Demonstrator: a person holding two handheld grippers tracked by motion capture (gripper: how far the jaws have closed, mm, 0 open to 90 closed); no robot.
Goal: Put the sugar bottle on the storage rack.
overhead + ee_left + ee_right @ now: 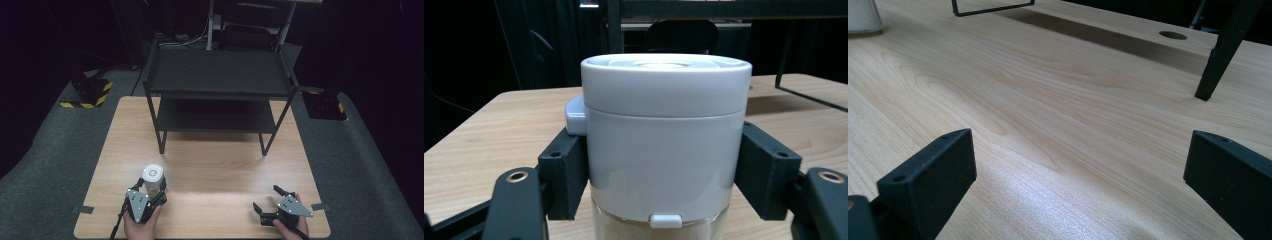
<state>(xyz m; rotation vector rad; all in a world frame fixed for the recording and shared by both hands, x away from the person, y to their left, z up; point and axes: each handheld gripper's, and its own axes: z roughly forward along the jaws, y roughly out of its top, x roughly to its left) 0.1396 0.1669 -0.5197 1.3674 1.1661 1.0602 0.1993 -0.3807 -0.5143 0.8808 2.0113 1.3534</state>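
While its two black jaws press against opposite sides of a white cylindrical plastic jar (666,150), the left gripper (148,195) holds that jar upright at the near left of the pale wooden table (210,165). Seen from the left gripper view, the jar's flat white lid (666,82) sits on top, a small tab juts out at its left side, and a clear lower part shows below the white wall. Held in the person's left hand (142,227), the gripper sits close to the table's near edge. Well apart, at the near right, the right gripper (268,199) rests in the right hand (290,229) with its jaws spread wide and nothing but bare tabletop between them. Farther off, a black two-tier metal shelf rack (217,90) stands on the far half of the table, both shelves bare.
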